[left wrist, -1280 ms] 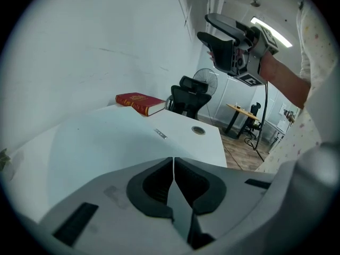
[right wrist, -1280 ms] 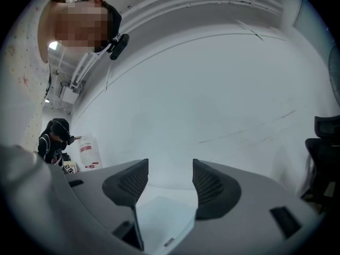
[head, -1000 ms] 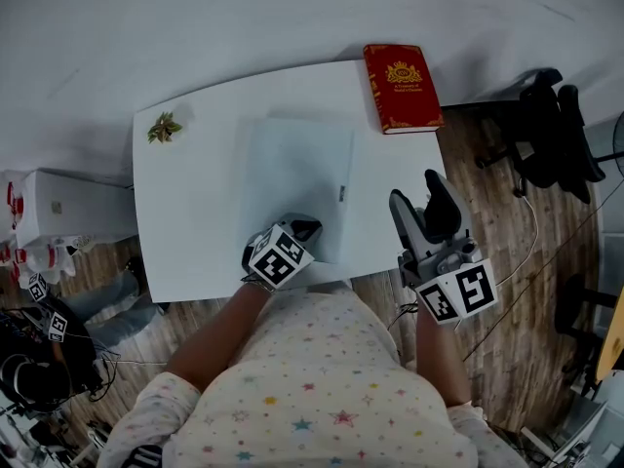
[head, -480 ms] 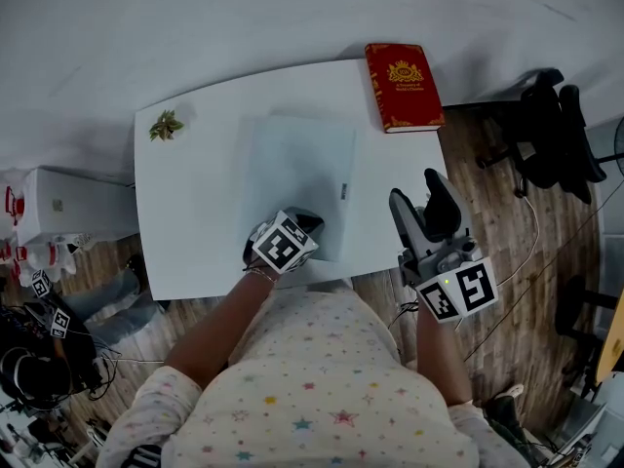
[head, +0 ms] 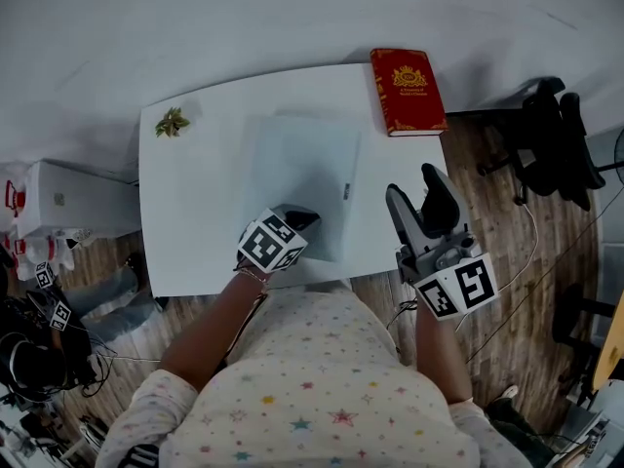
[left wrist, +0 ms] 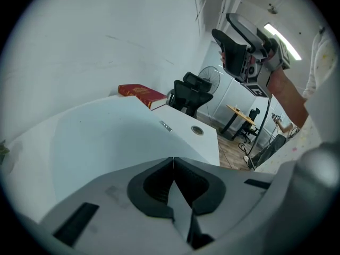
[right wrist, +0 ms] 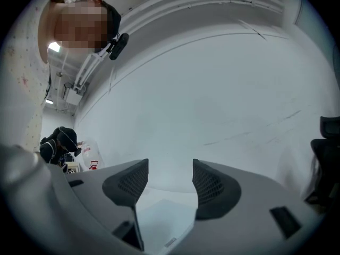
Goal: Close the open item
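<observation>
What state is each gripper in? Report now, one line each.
Left gripper: closed, jaws pressed together, nothing between them.
Right gripper: open, jaws apart, holding nothing.

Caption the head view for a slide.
Shut left gripper at the near edge of a pale flat item on a white table; open right gripper off the table's right side.

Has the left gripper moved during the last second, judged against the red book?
Yes, slightly: the left gripper drifted leftward, farther sideways from the red book.
</observation>
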